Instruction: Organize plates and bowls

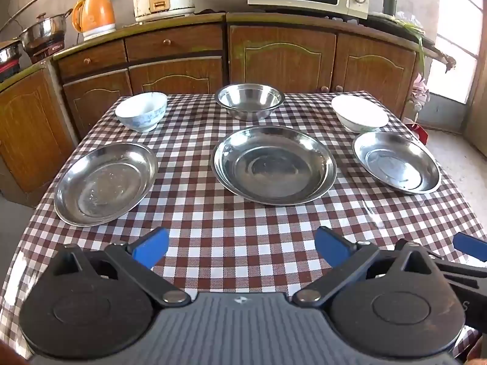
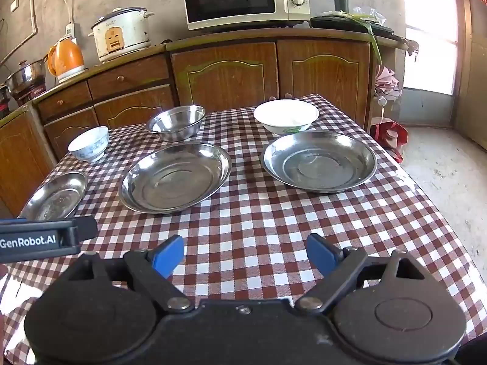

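Both grippers, left gripper and right gripper, gape empty over bare tablecloth.

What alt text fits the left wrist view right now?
The open, empty left hand-held gripper hovers over a checkered table holding three steel plates in front and three bowls behind, two white and one steel; wooden cabinets stand beyond.

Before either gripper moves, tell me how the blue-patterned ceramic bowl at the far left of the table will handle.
The blue-patterned ceramic bowl looks like glazed ceramic, so probably stiff, slippery and breakable if dropped. It stands on a narrow foot with tall sides, so a push near the rim may tip it. It is likely heavier for its size than the steel bowl.
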Demonstrator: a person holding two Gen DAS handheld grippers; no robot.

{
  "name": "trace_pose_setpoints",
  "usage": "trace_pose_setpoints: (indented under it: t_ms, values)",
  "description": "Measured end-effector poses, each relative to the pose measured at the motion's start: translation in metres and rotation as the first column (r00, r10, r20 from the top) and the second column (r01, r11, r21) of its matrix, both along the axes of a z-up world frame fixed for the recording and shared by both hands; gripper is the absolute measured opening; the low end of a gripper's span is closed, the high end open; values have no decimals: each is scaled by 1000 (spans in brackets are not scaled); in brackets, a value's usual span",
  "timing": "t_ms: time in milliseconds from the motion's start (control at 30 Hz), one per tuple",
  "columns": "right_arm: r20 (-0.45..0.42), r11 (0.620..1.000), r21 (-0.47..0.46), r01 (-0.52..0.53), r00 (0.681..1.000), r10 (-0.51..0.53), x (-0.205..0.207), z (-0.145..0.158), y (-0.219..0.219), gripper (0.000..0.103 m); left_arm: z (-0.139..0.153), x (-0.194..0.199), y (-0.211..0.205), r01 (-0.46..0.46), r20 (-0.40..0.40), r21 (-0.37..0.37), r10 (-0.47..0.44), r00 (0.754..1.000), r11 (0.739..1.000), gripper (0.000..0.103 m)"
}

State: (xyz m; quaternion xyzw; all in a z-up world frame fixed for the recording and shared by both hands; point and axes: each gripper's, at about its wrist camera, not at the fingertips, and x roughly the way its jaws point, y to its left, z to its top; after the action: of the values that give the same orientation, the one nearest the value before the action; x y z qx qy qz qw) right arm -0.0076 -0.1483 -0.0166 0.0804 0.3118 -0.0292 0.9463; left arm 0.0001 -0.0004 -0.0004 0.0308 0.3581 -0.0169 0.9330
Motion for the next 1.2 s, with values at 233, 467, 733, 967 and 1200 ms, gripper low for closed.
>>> trace_pose_setpoints:
  t_ms: [233, 467, 733, 967, 1200]
  values:
    - [12, 1000, -20, 6, 1000, -6, 2, 1, 4, 103, 0, -2, 9, -33, 18, -8, 33, 999, 999, 103]
    - [0, 1000, -24, -15, 1000, 15, 3, 1, 11, 103, 6, 1, 16, -57, 15, -19, 57, 998, 998, 103]
    - [2, 999, -25, -19, 1000, 19, 2, 1, 16, 103, 6, -1, 20, -79, 16, -18, 79, 997, 997, 103]
    - [1, 999, -23, -28, 1000, 28, 3, 1, 20, 103, 10, -1, 24, -95, 18, -24, 95, 995, 995, 103]
    - [6, 999, -32, -41, 999, 41, 3, 2, 26, 103, 10, 0, 28, -116, 15, -30, 116, 993, 993, 103]
